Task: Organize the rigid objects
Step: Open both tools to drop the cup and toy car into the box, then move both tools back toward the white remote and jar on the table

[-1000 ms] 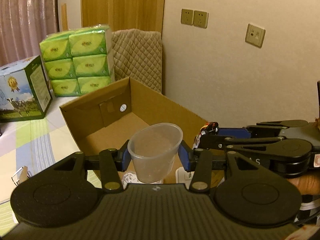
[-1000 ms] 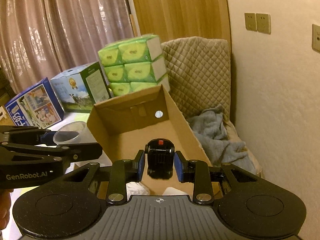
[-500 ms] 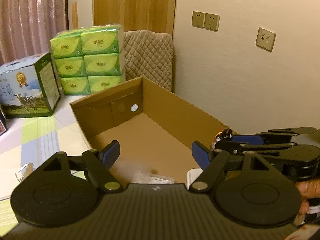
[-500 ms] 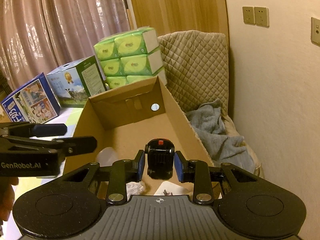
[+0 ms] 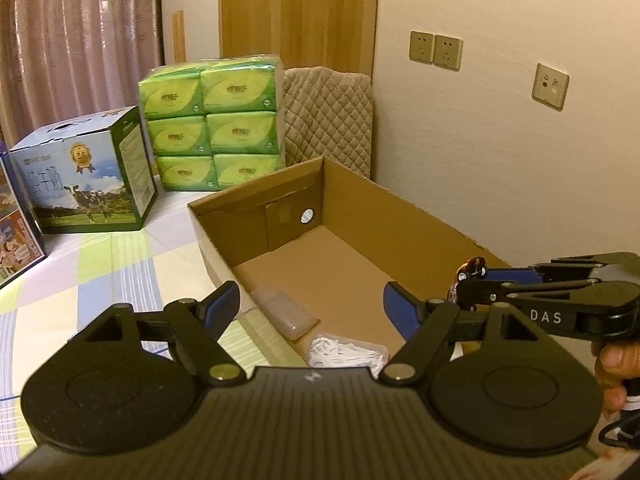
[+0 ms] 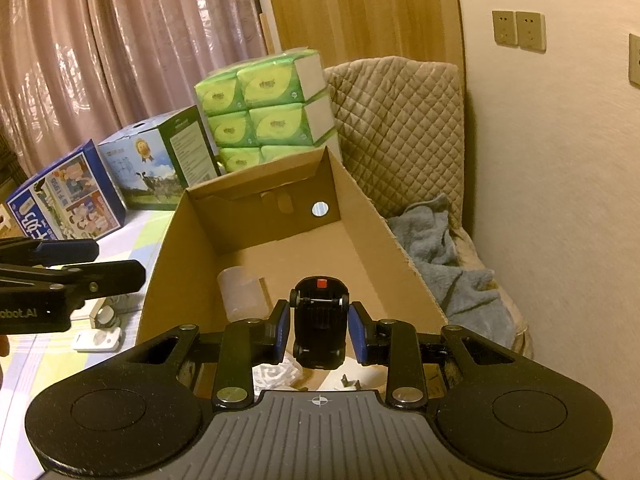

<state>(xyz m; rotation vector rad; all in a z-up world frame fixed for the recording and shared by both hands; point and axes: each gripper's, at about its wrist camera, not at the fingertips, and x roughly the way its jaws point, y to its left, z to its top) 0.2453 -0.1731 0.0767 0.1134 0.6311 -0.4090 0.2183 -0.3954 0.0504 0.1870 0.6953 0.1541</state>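
Brown cardboard box (image 6: 372, 216), open-topped, sits on the striped cloth at 12 o'clock of both wrist views. Left gripper (image 5: 312, 306): blue-padded fingers spread wide, nothing between them, hanging over the box's near left wall. Clear plastic cup (image 5: 284, 312) lies on its side on the box floor against the left wall, at about 11 o'clock from the right gripper (image 6: 319, 326). Right gripper's pads are clamped on a small black toy car (image 6: 319, 320), underside and axle toward the camera, held above the box's near end. White crumpled packet (image 5: 346, 354) lies on the floor at the near end. Green tissue packs (image 5: 212, 120) stacked beyond the box at 11 o'clock; milk carton box (image 5: 86, 172) at 10 o'clock.
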